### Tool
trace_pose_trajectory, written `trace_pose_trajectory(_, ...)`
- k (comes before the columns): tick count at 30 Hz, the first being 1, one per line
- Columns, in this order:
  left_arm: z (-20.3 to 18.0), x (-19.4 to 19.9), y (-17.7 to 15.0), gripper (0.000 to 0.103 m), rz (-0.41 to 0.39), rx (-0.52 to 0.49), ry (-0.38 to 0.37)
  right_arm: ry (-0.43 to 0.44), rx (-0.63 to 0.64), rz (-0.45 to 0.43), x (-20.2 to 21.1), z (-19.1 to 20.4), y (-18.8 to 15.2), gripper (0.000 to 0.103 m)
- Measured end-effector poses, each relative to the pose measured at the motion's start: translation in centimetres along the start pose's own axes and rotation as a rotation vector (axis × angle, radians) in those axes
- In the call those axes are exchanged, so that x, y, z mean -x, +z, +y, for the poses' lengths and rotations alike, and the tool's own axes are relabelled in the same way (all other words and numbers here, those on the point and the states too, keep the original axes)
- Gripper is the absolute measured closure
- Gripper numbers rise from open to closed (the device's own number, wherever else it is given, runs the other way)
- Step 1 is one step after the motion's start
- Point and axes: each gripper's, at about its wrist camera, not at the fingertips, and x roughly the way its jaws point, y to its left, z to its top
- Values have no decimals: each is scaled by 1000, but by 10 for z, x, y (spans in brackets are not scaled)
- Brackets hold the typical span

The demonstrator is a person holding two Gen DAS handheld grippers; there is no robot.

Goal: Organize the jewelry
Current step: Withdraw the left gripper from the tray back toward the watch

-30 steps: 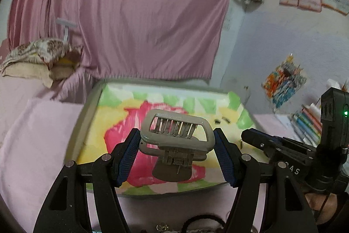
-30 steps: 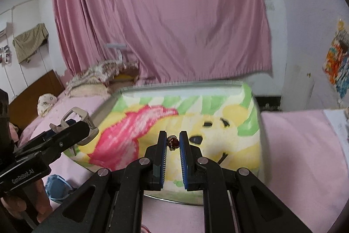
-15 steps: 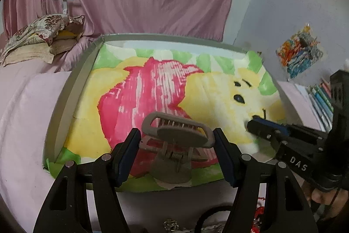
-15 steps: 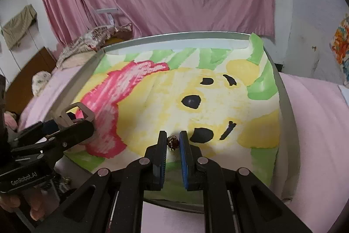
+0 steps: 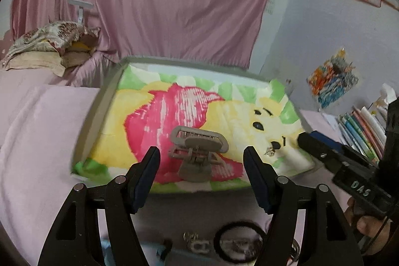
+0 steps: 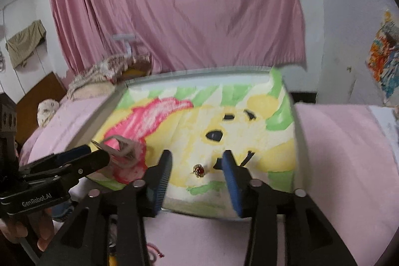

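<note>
1. You're holding the left gripper (image 5: pixel 202 161) spread wide, jaws gripping nothing; the grey hair claw clip (image 5: pixel 198 152) is lying between them on the tray (image 5: pixel 99 106), over the pink patch.
2. You're holding the right gripper (image 6: pixel 197 171) spread too; the red-stone ring (image 6: pixel 198 170) is sitting loose on the tray's yellow area between its fingers.

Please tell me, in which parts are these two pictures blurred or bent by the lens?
Left wrist view: the hair clip is fairly sharp, but the items along the bottom edge are smeared, and the tray rim curves from the fisheye. Right wrist view: the ring is readable, the left tool slightly blurred, and the curtain bows outward.
</note>
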Motion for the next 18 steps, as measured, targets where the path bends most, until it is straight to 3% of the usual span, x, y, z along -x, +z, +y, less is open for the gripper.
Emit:
trace_pose_trajectory(5, -1, 39, -15, 34, -105, -6, 15, -24, 18, -126, 37, 12, -6, 31)
trace_pose_trajectory(11, -3, 81, -34, 27, -191, -8, 26, -39, 47, -235, 72, 28, -27, 11)
trace_pose_trajectory(18, -6, 116, -62, 26, -249, -22, 39, -41, 39, -327, 98, 40, -53, 0)
